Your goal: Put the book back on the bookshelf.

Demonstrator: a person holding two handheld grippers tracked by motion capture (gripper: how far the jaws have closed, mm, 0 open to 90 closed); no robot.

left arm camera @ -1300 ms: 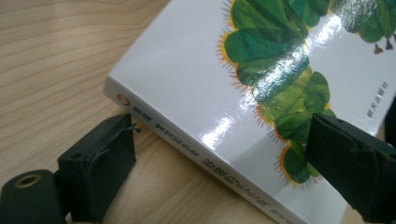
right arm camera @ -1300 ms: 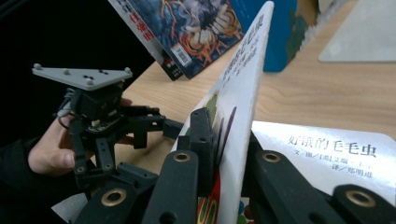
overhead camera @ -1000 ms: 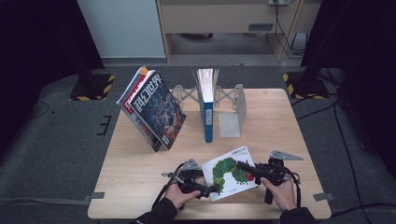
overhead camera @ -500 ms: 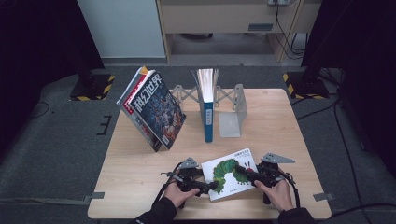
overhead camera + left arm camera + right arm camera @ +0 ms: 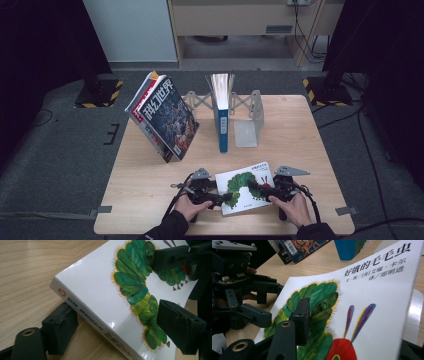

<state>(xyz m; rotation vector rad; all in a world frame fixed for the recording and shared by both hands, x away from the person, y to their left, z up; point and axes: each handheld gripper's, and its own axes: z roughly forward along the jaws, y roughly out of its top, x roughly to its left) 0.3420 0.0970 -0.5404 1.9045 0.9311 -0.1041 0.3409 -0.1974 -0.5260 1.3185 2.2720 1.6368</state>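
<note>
While the picture book [image 5: 243, 181] lies tilted on the counter's [image 5: 150, 200] near edge, the left claw [image 5: 226, 198], just closing, clamps its spine to steady it. This lets the right claw [image 5: 254, 187], just opening, release the cover.
</note>
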